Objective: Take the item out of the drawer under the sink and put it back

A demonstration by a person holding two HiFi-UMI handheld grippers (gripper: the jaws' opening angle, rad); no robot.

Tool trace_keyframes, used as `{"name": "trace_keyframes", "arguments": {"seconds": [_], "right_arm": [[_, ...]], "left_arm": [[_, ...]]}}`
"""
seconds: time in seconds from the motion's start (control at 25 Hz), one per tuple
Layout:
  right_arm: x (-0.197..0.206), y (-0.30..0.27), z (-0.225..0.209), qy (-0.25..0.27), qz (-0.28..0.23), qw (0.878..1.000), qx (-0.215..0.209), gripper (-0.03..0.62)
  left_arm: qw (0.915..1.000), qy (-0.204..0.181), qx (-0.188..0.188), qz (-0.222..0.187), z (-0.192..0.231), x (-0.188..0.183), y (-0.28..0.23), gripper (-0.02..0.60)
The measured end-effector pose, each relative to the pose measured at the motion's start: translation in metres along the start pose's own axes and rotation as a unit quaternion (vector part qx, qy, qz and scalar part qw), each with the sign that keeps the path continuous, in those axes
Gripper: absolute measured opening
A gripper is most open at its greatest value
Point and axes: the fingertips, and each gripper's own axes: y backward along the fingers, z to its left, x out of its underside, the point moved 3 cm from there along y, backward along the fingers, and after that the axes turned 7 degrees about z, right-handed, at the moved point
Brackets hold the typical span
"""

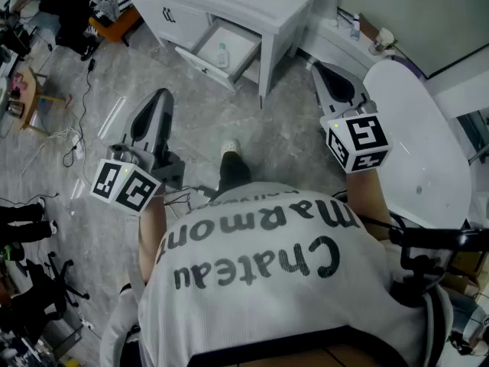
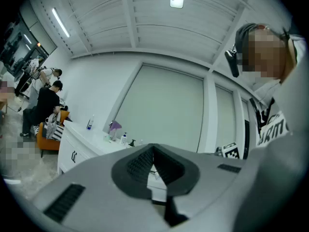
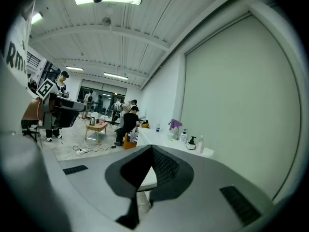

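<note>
A white vanity with a sink stands ahead of me. Its drawer is pulled out, and a small clear bottle lies inside it. My left gripper hangs over the floor, short of the drawer and to its left; its jaws are shut with nothing between them. My right gripper is held to the right of the vanity's leg. It is also shut and holds nothing. Both stay well apart from the bottle.
A white bathtub fills the right side. Bottles stand on the ledge behind the vanity. People sit at the far left near an orange seat, and cables and a small table lie on the grey floor.
</note>
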Motion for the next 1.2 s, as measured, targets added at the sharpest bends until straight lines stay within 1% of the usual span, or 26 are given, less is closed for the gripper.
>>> {"name": "trace_keyframes", "arguments": {"seconds": [0.24, 0.4, 0.6, 0.68, 0.8, 0.84, 0.92, 1.08, 1.2], "right_arm": [[-0.005, -0.004, 0.008, 0.008, 0.003, 1.0, 0.001, 0.011], [-0.007, -0.005, 0.008, 0.002, 0.006, 1.0, 0.007, 0.011], [-0.004, -0.006, 0.008, -0.045, -0.005, 0.999, -0.005, 0.011], [-0.005, -0.004, 0.007, -0.071, -0.017, 0.997, -0.01, 0.011], [-0.008, 0.0, 0.003, -0.104, -0.035, 0.994, -0.002, 0.011], [-0.007, 0.003, 0.002, -0.115, -0.037, 0.993, 0.003, 0.011], [-0.003, 0.007, 0.0, -0.134, -0.035, 0.99, 0.005, 0.011], [0.005, 0.001, -0.008, -0.146, -0.028, 0.989, 0.011, 0.011], [0.01, -0.015, -0.017, -0.144, -0.021, 0.989, 0.017, 0.011]], "left_arm": [[1.0, -0.001, -0.001, -0.001, 0.006, -0.004, 0.008, 0.011], [0.9999, -0.012, -0.005, -0.001, 0.009, -0.002, 0.012, 0.011], [0.9987, -0.028, -0.014, -0.041, 0.01, -0.005, 0.021, 0.011], [0.998, -0.037, -0.002, -0.052, 0.007, -0.007, 0.022, 0.011], [0.9968, -0.038, 0.04, -0.057, -0.001, -0.01, 0.024, 0.011], [0.9966, -0.035, 0.051, -0.055, -0.004, -0.01, 0.024, 0.011], [0.9967, -0.037, 0.058, -0.043, -0.006, -0.006, 0.024, 0.011], [0.998, -0.041, 0.047, -0.006, 0.004, 0.01, 0.009, 0.009], [0.9988, -0.032, 0.035, 0.007, 0.023, 0.017, -0.013, 0.011]]}}
